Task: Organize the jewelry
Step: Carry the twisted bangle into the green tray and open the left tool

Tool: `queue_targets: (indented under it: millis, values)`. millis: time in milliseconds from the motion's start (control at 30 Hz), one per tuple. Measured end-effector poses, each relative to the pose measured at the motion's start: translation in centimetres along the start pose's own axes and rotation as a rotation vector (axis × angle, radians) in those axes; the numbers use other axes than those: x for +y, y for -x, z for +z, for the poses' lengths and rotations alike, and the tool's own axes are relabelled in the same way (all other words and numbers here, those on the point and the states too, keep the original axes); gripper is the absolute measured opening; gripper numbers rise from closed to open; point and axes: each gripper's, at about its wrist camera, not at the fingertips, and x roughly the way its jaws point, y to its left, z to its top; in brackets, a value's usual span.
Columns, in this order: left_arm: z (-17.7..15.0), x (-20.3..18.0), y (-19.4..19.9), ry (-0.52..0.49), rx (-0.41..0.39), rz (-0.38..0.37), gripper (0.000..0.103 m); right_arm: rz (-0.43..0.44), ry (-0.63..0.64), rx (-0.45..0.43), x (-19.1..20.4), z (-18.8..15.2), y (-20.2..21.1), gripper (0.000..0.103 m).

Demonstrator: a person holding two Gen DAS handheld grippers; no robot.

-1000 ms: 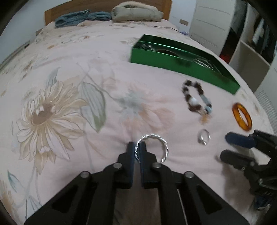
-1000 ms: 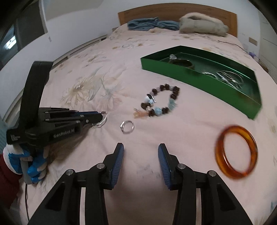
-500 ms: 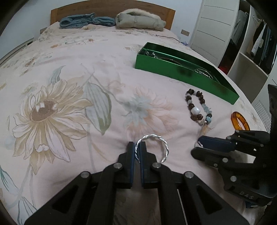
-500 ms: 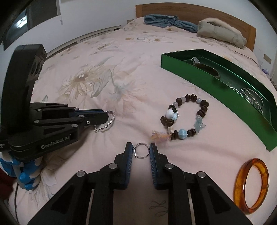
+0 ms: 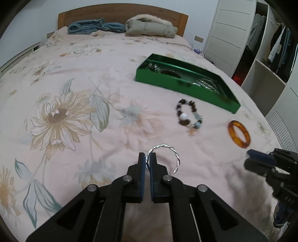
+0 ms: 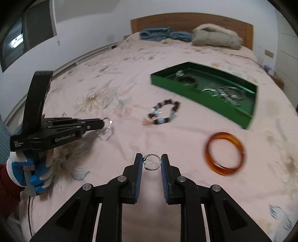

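My left gripper [image 5: 147, 156] is shut on a twisted silver bangle [image 5: 176, 154], holding it by its rim above the floral bedspread. The right wrist view shows that same gripper [image 6: 104, 123] and bangle [image 6: 107, 128] at the left. My right gripper [image 6: 151, 157] is shut on a small silver ring [image 6: 156, 168], its pads touching both sides, lifted off the bed. On the bedspread lie a brown beaded bracelet [image 5: 184, 116] [image 6: 158, 121] and an amber bangle [image 5: 232, 135] [image 6: 223, 171]. Beyond them stands an open green box [image 5: 178, 83] [image 6: 195, 96] with jewelry inside.
Folded blue and beige bedding [image 5: 149, 28] lies against the wooden headboard [image 5: 119, 11]. A white wardrobe and open shelves [image 5: 260, 55] stand to the right of the bed. A gloved hand [image 6: 35, 176] holds the left gripper.
My right gripper moved over the small ring, shut on it and lifted it off the bed. My left gripper rose with the silver bangle still in it.
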Motion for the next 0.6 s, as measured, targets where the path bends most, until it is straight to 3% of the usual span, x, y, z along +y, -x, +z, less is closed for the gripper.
queue_targets:
  millis: [300, 400, 600]
  values:
    - [3.0, -3.5, 5.0, -0.014, -0.076, -0.029, 0.004, -0.101, -0.027, -0.109, -3.2, 1.7, 8.0, 0.019]
    - [5.4, -4.7, 6.1, -0.019, -0.105, -0.034, 0.004, -0.129, -0.037, -0.153, -4.8, 4.3, 10.0, 0.019]
    - [14.0, -7.0, 5.2, -0.016, -0.143, -0.013, 0.004, -0.191, -0.083, -0.240, -9.0, 12.9, 11.4, 0.019]
